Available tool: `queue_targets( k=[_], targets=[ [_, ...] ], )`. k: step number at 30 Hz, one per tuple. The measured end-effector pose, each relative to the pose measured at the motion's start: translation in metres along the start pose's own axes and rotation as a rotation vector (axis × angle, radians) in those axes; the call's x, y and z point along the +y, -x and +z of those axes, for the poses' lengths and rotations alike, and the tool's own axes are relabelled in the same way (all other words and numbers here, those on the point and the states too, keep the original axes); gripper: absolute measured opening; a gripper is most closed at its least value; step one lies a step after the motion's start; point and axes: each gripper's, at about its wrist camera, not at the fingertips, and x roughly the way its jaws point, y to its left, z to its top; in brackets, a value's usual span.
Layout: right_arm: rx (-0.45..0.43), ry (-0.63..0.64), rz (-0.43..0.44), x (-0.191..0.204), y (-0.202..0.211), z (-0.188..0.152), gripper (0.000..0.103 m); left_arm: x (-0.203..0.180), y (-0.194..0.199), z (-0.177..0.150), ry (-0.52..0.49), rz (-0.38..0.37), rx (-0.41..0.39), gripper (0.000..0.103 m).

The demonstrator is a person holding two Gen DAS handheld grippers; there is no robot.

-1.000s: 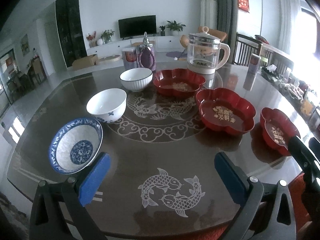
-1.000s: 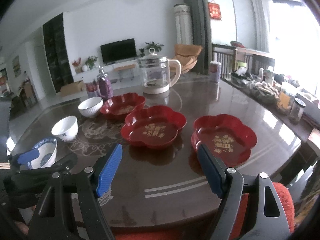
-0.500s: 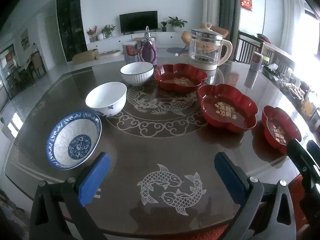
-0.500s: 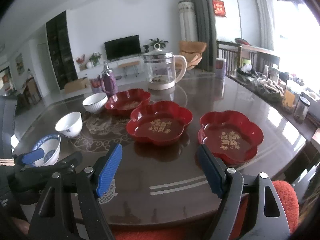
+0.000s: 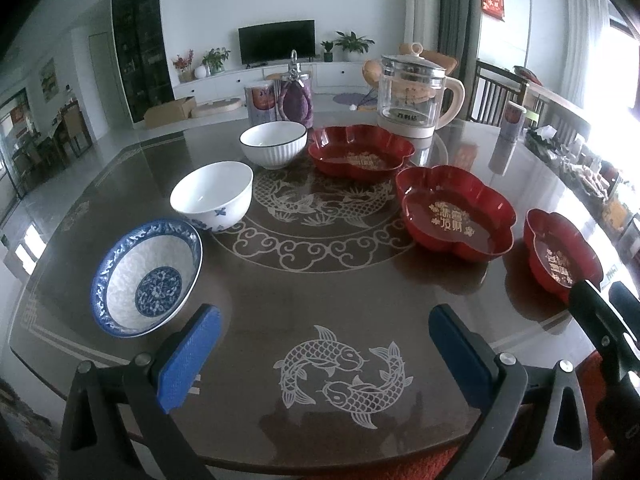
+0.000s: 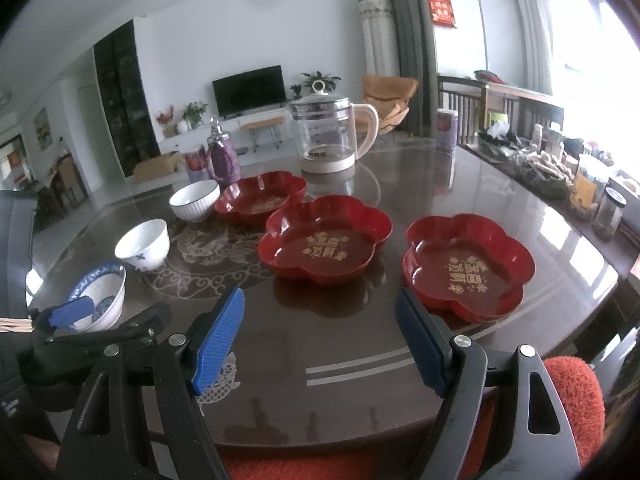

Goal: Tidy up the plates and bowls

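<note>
Three bowls stand in a row on the left of the dark round table (image 5: 320, 280): a blue-patterned bowl (image 5: 146, 278), a white bowl with blue marks (image 5: 212, 196) and a ribbed white bowl (image 5: 274, 144). Three red flower-shaped plates curve to the right: far (image 5: 362, 152), middle (image 5: 454, 212) and near (image 5: 560, 254). My left gripper (image 5: 320, 320) hangs open over the fish inlay, just right of the blue-patterned bowl. My right gripper (image 6: 320, 300) is open over bare table, in front of the middle plate (image 6: 324, 238) and near plate (image 6: 468, 266). Neither holds anything.
A glass kettle (image 5: 416, 100) stands behind the far plate, with a purple bottle (image 5: 296, 96) and a can (image 5: 262, 98) behind the ribbed bowl. Jars and packets (image 6: 560, 168) crowd the table's right edge. Red cloth (image 6: 572, 392) lies at the near edge.
</note>
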Motion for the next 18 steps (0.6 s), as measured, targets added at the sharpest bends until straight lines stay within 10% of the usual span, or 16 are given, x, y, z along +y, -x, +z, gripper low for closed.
queue_targets(
  k=[18],
  targets=[
    [0.004, -0.002, 0.002, 0.0009, -0.0002, 0.0001, 0.081, -0.0003, -0.0004, -0.0005, 0.003, 0.002, 0.000, 0.103]
  ],
)
